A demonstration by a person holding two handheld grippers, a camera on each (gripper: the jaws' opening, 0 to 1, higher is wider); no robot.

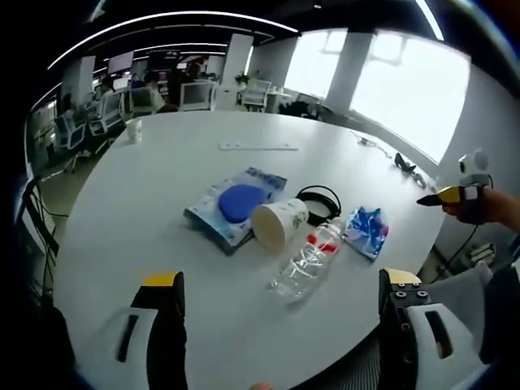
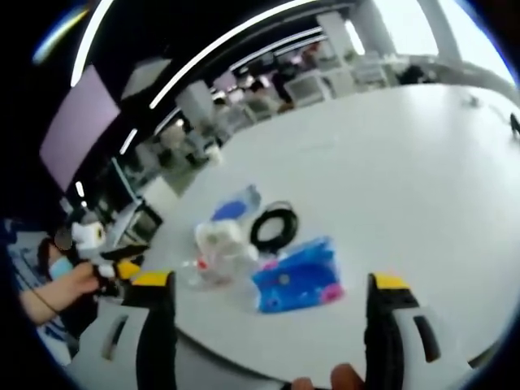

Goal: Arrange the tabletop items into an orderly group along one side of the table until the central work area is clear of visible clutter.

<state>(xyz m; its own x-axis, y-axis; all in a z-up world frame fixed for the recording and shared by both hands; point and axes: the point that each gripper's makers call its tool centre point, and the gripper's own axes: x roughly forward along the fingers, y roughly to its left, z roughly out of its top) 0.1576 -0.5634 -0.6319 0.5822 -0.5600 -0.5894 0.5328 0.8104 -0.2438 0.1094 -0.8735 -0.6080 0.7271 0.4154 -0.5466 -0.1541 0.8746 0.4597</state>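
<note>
A cluster of items lies on the white round table (image 1: 162, 162). It holds a blue packet with a round blue disc (image 1: 236, 203), a paper cup (image 1: 279, 222) on its side, a black coiled cable (image 1: 321, 203), a clear bottle with a red cap (image 1: 309, 260) and a blue-and-white wrapper (image 1: 366, 231). My left gripper (image 1: 281, 279) is open above the near edge, short of the bottle. My right gripper (image 2: 272, 281) is open too, facing the wrapper (image 2: 296, 280), cable (image 2: 274, 226), cup (image 2: 219, 236) and bottle (image 2: 199, 272) from the opposite side. Neither holds anything.
A white cup (image 1: 134, 130) stands at the far left edge. A pale strip (image 1: 257, 147) lies mid-table, and small dark items (image 1: 404, 162) sit at the right edge. The right gripper (image 1: 455, 193) is in a hand at the right. Office desks and chairs ring the table.
</note>
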